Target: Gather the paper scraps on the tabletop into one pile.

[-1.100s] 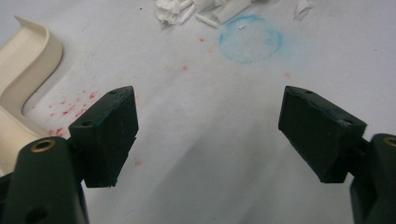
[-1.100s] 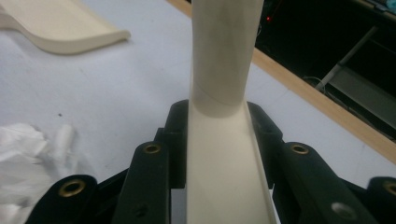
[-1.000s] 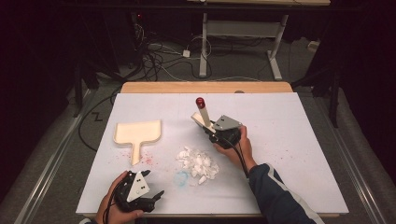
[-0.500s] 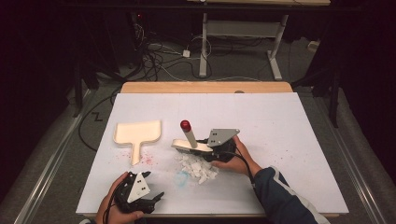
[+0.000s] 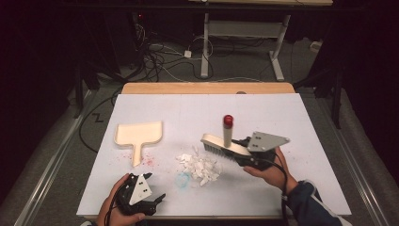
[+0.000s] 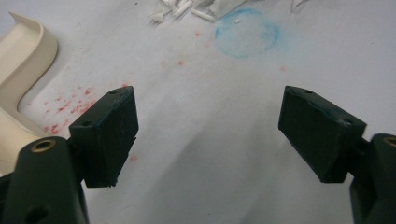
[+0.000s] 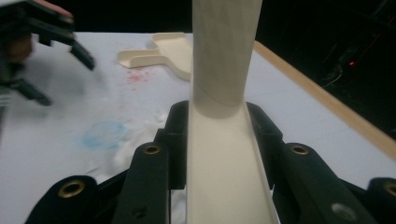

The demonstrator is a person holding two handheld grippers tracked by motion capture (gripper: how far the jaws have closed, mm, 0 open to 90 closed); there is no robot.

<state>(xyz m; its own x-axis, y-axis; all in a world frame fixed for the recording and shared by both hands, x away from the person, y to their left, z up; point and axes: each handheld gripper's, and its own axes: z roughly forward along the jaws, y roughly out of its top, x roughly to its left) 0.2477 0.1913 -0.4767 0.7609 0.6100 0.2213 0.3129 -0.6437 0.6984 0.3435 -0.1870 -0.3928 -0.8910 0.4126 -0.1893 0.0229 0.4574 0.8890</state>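
Right gripper (image 5: 237, 153) clamps brush (image 5: 221, 145) level beside scraps (image 5: 200, 167); left gripper (image 5: 157, 200) wide open, empty

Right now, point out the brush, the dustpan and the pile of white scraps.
brush (image 5: 221, 145), high view, on the cream back of its head above the bristles.
dustpan (image 5: 139, 134), high view, on the flat middle of its tray.
pile of white scraps (image 5: 200, 167), high view, on the middle of the heap.

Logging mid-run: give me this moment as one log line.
right gripper: shut on brush, bristles at scraps pile | left gripper: open, idle near table edge | dustpan: flat, untouched
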